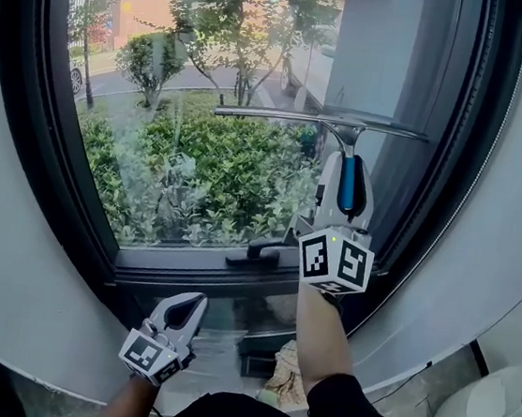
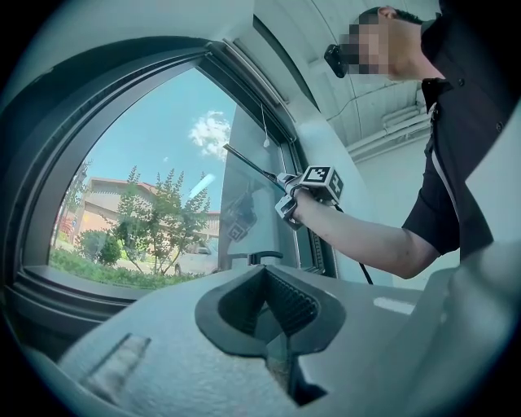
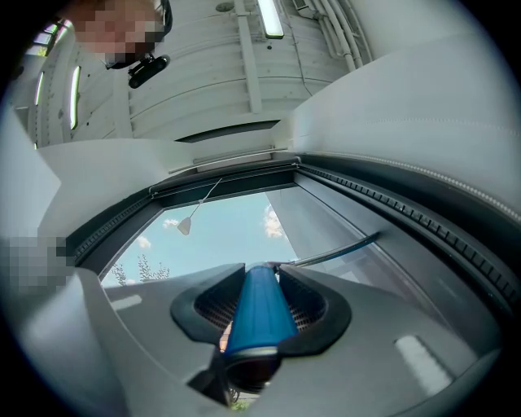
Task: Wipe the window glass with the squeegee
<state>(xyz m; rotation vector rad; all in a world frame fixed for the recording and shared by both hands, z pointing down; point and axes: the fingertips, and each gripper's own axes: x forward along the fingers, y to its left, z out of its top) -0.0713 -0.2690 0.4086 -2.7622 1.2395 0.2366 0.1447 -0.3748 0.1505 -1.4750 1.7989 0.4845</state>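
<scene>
So, the left gripper point(image 1: 183, 308) is held low, with the bottom rail of the dark window frame point(image 1: 187, 274) just ahead of its jaws. Those jaws are closed together with nothing caught between them. It's kept well apart from the squeegee.

Ahead of and above the left jaws, the window glass point(image 1: 161, 96) is spread out. Green bushes point(image 1: 219, 169) and a couple of thin trees point(image 1: 251, 22) can be seen through it. A black window handle point(image 1: 261, 247) is mounted on the bottom rail, between the two grippers. It's a bit closer to the right one, behind and to the left of the right jaws.

Over on the right, the right gripper point(image 1: 349, 171) is raised in front of the pane. Its jaws are clamped on the blue grip of the squeegee point(image 1: 345, 133). The grip is wedged between the ribbed pads point(image 3: 305, 307) and runs straight out along the jaws. Past the jaw tips a metal neck is followed by the long blade. The blade is set crosswise to the jaws and looks to be laid against the upper right part of the glass. More of the blade is stuck out to the left of the jaws than to the right.
</scene>
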